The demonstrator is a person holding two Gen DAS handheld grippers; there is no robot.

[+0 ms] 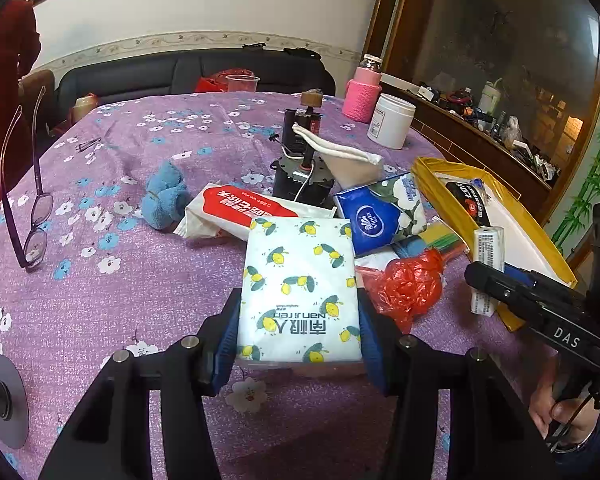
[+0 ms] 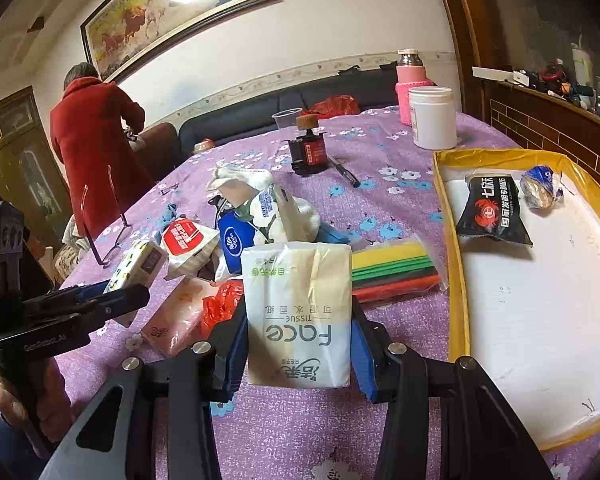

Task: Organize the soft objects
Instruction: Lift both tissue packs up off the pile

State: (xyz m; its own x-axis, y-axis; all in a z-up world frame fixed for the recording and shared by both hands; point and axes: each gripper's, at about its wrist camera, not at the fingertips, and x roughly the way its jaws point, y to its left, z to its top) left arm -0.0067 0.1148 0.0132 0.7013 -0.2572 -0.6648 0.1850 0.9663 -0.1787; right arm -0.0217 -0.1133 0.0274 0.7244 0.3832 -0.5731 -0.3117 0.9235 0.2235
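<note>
The left gripper (image 1: pixel 299 332) clamps a lemon-print tissue pack (image 1: pixel 298 288) between its blue pads, at 6 o'clock in the left wrist view. The right gripper (image 2: pixel 298 344) grips a "Face" tissue pack (image 2: pixel 300 312) the same way, low in its own view. Just beyond the lemon pack, at 3 o'clock, lies a crumpled red bag (image 1: pixel 408 284); at 12 sit a red-label pack (image 1: pixel 236 212) and a blue Vinda pack (image 1: pixel 384 212), touching. A blue cloth (image 1: pixel 164 200) lies at 10 o'clock. From the right wrist, coloured sponges (image 2: pixel 396 272) lie at 1 o'clock, beside the yellow-rimmed tray (image 2: pixel 452 264), which holds a black packet (image 2: pixel 496 212). Farther back on the purple tablecloth (image 1: pixel 120 280) stand a white jar (image 2: pixel 434 118) and a pink bottle (image 2: pixel 410 84).
</note>
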